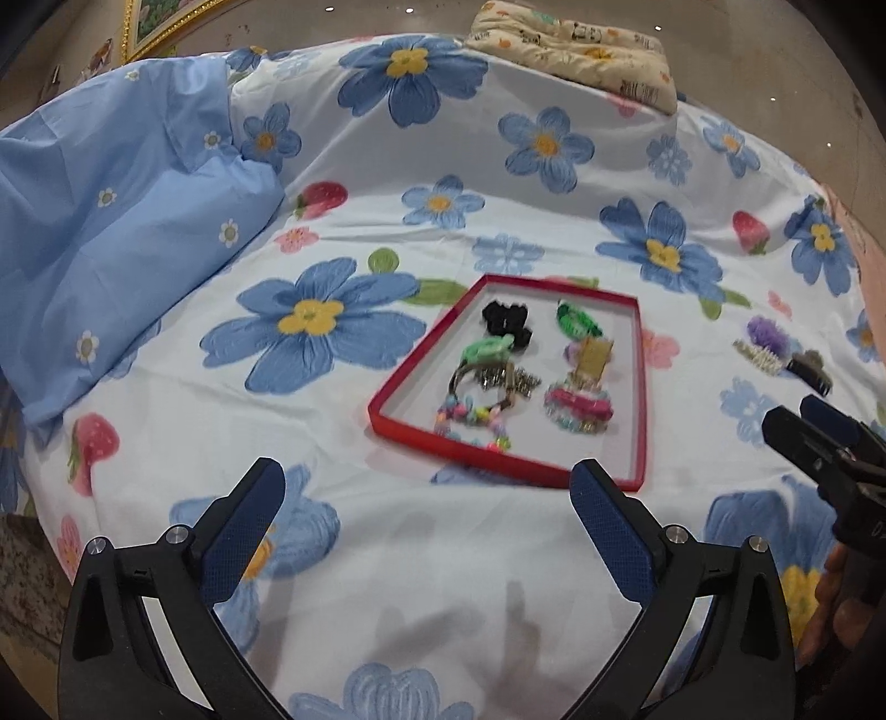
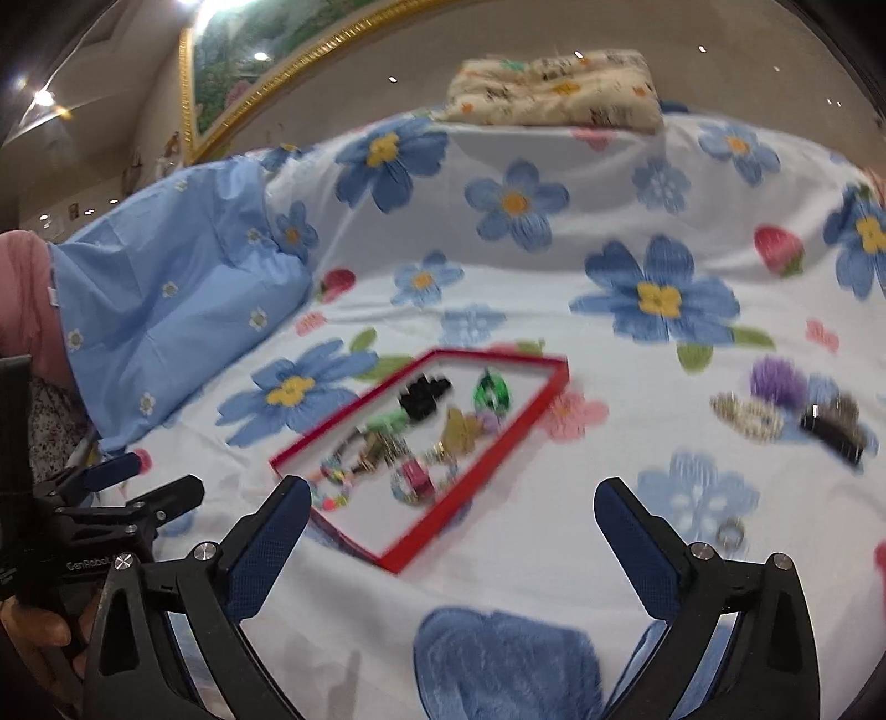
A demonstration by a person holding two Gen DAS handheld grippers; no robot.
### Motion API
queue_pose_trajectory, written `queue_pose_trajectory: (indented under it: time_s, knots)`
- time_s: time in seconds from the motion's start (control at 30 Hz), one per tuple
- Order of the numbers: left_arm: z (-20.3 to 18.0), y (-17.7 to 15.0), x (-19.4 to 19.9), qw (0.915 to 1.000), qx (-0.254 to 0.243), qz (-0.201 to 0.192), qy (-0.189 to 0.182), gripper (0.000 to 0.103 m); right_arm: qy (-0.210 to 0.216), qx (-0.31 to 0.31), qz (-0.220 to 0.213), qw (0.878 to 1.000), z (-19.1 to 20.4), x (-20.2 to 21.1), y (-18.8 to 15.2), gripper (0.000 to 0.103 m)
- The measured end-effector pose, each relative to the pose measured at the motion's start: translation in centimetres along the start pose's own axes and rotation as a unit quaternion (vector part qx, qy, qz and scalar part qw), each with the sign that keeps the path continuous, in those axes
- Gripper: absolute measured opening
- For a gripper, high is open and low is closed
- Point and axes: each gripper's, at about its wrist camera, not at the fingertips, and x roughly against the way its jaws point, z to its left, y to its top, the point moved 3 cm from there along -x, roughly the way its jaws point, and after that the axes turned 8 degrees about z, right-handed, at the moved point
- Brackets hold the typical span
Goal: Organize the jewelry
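Observation:
A flat red tray (image 1: 410, 376) (image 2: 480, 465) lies on the flowered bedspread (image 1: 443, 581). It holds a black scrunchie (image 1: 506, 321), a green hair tie (image 1: 578, 321), a gold clip (image 1: 592, 357), a beaded bracelet (image 1: 476, 415) and a pink piece (image 1: 578, 407). To the tray's right a purple scrunchie (image 2: 778, 382), a pearl clip (image 2: 747, 415), a dark claw clip (image 2: 833, 423) and a small ring (image 2: 731, 534) lie loose on the bedspread. My left gripper (image 1: 429, 476) hovers open just short of the tray's near rim, empty. My right gripper (image 2: 454, 490) is open and empty, over the tray's near right corner.
A light blue pillow (image 1: 111, 221) is heaped at the left. A folded cream cloth (image 1: 581, 50) sits at the bed's far edge. A gilt picture frame (image 2: 277, 72) hangs on the wall behind. A hand (image 2: 39, 626) holds the left gripper's handle.

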Motion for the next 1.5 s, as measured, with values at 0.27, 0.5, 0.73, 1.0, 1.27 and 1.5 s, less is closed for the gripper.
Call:
queue_pose_trajectory:
  time_s: [0.27, 0.5, 0.73, 1.0, 1.27, 1.5]
  knots:
    - [-0.3, -1.3, -0.7, 0.9999, -0.002, 0.004, 0.012, 0.103, 0.001, -0.007, 0.019, 1.0, -0.6, -1.6, -2.3, 0.103]
    - [-0.2, -1.3, -0.1, 1.0, 0.0, -0.005, 0.008, 0.103, 0.004, 0.004, 0.007, 1.0, -0.2, -1.4, -2.6, 0.103]
    - [-0.1, -1.3, 0.5, 0.9999, 0.004, -0.012, 0.002, 0.103, 0.002, 0.015, 0.002, 1.0, 0.5, -1.1, -2.7, 0.103]
    - [-0.2, -1.3, 0.8, 0.9998, 0.001, -0.019, 0.0, 0.103, 0.001, 0.019, -0.001, 1.0, 0.7, -1.0, -2.6, 0.103]
    - [-0.3, -1.3, 1.1, 0.9998, 0.0, -0.022, -0.003, 0.103, 0.001, 0.02, 0.001, 1.0, 0.8, -1.0, -2.7, 0.103]
    - [-0.4, -1.4, 1.2, 0.9998, 0.0, -0.021, -0.004, 0.103, 0.003, 0.019, 0.001, 1.0, 0.8, -1.0, -2.7, 0.103]
